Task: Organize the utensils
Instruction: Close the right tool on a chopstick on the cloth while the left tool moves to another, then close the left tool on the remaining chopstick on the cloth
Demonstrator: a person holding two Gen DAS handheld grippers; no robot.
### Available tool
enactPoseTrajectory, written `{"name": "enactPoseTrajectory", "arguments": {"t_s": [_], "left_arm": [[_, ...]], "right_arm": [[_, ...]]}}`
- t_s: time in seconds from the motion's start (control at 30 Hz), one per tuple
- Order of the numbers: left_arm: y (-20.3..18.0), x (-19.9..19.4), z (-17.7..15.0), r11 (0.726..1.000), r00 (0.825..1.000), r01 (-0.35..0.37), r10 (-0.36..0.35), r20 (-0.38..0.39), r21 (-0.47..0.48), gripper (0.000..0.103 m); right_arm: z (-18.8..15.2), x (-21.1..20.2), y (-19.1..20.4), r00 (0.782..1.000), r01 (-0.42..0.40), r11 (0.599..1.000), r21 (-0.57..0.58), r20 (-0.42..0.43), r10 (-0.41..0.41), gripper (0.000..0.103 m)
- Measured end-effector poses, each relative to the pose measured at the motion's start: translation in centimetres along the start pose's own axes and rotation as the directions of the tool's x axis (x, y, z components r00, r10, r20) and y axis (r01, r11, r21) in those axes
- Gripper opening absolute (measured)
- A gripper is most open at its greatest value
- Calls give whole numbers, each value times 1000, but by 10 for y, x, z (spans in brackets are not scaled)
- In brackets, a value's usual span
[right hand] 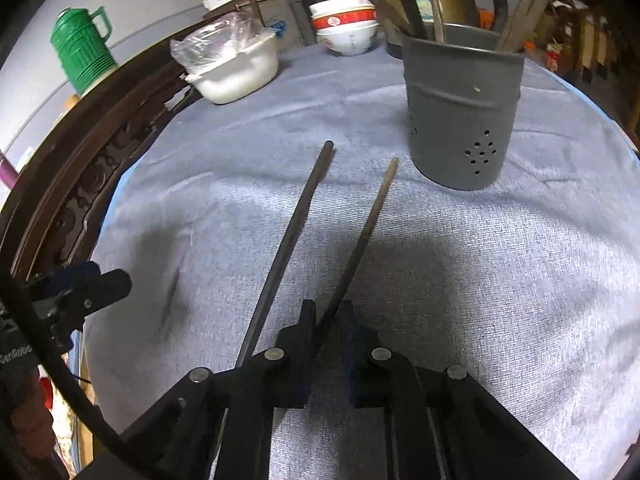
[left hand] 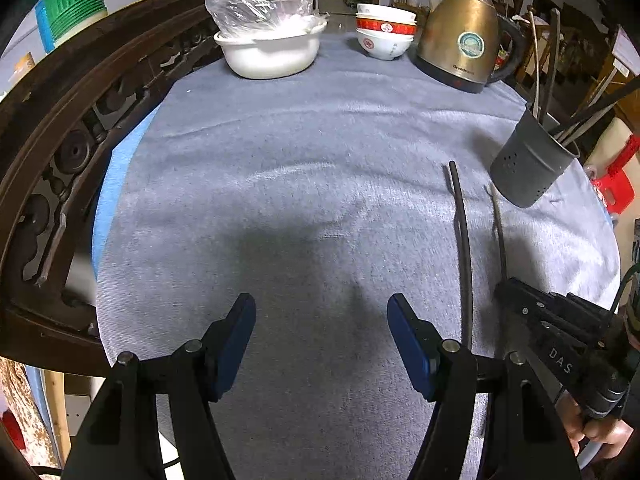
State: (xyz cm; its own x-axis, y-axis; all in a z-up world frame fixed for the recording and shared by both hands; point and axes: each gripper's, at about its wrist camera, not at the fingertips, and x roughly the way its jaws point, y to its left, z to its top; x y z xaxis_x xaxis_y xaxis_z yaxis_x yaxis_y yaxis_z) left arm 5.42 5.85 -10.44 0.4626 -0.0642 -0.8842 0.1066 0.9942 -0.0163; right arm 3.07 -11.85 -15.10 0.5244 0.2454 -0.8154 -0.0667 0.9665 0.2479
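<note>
Now right tongs (right hand: 328,316) pinch a chopstick (right hand: 362,236) on grey cloth (right hand: 500,280); left tongs (left hand: 322,316) spread.

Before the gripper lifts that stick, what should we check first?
1. Right gripper shut on the thin brown chopstick: ok.
2. Only one stick pinched; the thicker black chopstick lies outside the jaws on the grey cloth: ok.
3. Grey holed utensil holder standing upright nearby: ok.
4. Room left inside the holder, which already has sticks in it: cannot tell.
5. Left gripper open, empty and off to the side: ok.
6. Gold kettle and stacked red-and-white bowls far from the path: ok.
</note>
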Motion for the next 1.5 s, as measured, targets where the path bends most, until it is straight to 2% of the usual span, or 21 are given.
{"name": "enactPoseTrajectory", "arguments": {"t_s": [0.1, 0.23, 0.4, 0.57, 0.9, 1.1, 1.23, 1.3, 1.37, 1.5], "left_arm": [[-5, 2, 0, 1000, 1000, 6, -6, -12, 7, 69], [-15, 7, 0, 999, 999, 21, -20, -29, 28, 69], [-38, 11, -1, 993, 993, 100, -96, -69, 59, 69], [-57, 21, -2, 986, 987, 137, -128, -96, 91, 69], [-76, 40, -2, 982, 979, 158, -141, -146, 106, 69], [-83, 48, -3, 980, 979, 156, -138, -149, 121, 68], [-83, 47, -1, 978, 981, 164, -148, -127, 127, 41], [-82, 47, 0, 976, 980, 174, -159, -121, 129, 33], [-81, 49, 2, 974, 978, 188, -174, -116, 129, 19], [-72, 50, 1, 971, 972, 215, -202, -116, 109, 9]], "right_arm": [[-1, -3, 0, 1000, 3, 999, -37, 1, -3, 6], [-2, -8, -7, 1000, 15, 998, -68, -8, -16, 6], [-1, -12, -25, 1000, 4, 1000, 2, -21, -4, 6], [0, -12, -38, 999, -39, 998, 57, -29, 41, 9], [0, -14, -59, 996, -82, 990, 113, -28, 86, 10], [-2, -12, -56, 997, -70, 993, 93, -32, 74, 9], [-2, -12, -57, 997, -69, 993, 93, -32, 72, 9], [-2, -12, -56, 997, -67, 994, 92, -32, 70, 9], [-2, -12, -56, 997, -62, 994, 90, -32, 65, 9], [-2, -12, -54, 998, -56, 994, 89, -31, 59, 9]]}}
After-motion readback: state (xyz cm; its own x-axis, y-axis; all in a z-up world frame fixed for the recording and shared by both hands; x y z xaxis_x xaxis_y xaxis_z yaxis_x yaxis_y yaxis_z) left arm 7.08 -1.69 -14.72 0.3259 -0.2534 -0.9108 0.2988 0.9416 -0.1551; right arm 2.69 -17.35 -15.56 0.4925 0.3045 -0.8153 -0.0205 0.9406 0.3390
